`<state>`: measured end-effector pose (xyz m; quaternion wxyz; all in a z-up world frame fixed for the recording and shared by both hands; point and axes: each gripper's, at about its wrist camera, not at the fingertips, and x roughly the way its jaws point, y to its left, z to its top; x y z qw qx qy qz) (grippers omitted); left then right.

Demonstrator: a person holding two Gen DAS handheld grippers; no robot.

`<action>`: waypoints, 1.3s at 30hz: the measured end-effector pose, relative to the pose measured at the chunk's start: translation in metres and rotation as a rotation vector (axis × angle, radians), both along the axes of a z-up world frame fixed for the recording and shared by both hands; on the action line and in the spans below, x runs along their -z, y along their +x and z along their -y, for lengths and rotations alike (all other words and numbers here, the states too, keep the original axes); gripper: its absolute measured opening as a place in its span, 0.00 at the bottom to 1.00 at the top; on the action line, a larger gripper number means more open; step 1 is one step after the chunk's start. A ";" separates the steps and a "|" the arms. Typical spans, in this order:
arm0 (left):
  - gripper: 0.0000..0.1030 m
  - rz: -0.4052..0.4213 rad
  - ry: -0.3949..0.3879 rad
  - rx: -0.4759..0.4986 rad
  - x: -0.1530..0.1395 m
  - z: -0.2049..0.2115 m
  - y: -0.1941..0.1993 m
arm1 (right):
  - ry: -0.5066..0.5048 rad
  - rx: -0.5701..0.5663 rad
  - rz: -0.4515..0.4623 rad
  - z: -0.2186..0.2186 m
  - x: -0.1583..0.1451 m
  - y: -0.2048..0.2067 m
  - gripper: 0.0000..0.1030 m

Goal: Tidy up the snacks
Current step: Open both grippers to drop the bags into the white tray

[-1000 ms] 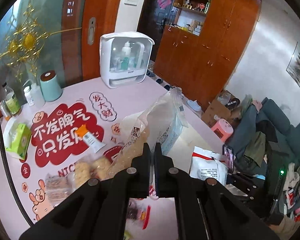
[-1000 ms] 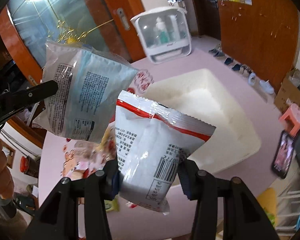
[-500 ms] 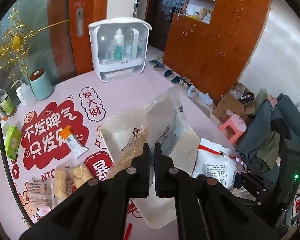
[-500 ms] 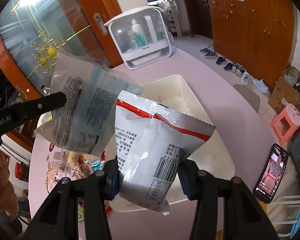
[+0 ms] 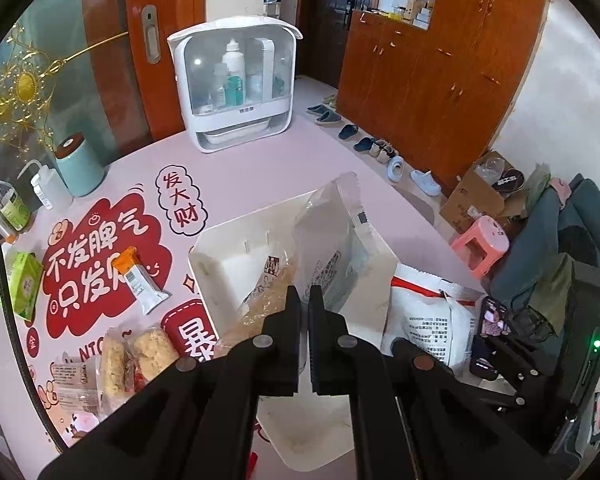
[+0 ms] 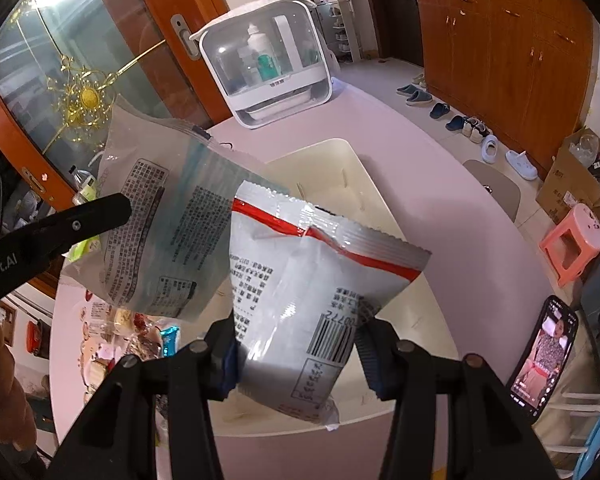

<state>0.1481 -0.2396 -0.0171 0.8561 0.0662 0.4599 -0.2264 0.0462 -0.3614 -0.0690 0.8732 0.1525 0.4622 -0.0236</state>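
Grippers first. Left gripper (image 5: pixel 304 300): jaws pressed together on the edge of a clear snack bag (image 5: pixel 324 248), which stands up from the tips, tilted over the white bin (image 5: pixel 204 256). Right gripper (image 6: pixel 296 344): jaws part-way apart and just easing wider, the white-and-red pouch (image 6: pixel 312 292) between them, both pads against its sides.

Around: pink round table (image 5: pixel 260 168) with a red-lettered mat (image 5: pixel 100 264). Left of the bin lie an orange-tipped bar (image 5: pixel 138 280) and two puffed-rice packets (image 5: pixel 136 356); a green box (image 5: pixel 26 288) sits near the left edge. At the back stand a white clear-fronted organiser (image 5: pixel 236 88), a teal canister (image 5: pixel 80 164) and small bottles (image 5: pixel 48 188). Phone (image 6: pixel 544 356) lies at the right table edge, screen lit. In the right wrist view the clear bag and the left gripper's arm cover much of the table's left side.

Task things: clear bag carries printed black text and a bluish panel; pale brownish contents show low down in the left view. Pouch is crinkled and glossy, red stripe near the top seal, barcode near the pads.

Bin: off-white, rectangular, open-topped. The visible floor is bare. Both packets hang above it, side by side; whether they touch I cannot tell.
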 end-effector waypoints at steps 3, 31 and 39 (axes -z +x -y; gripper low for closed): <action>0.02 0.000 0.015 -0.005 0.002 0.001 0.001 | -0.006 -0.012 -0.009 -0.001 0.002 0.001 0.50; 0.72 0.037 0.042 -0.124 -0.004 -0.035 -0.021 | -0.023 -0.024 -0.011 -0.016 0.000 -0.006 0.82; 0.72 0.045 0.038 -0.143 -0.007 -0.057 -0.036 | -0.036 -0.039 -0.013 -0.031 -0.003 -0.011 0.82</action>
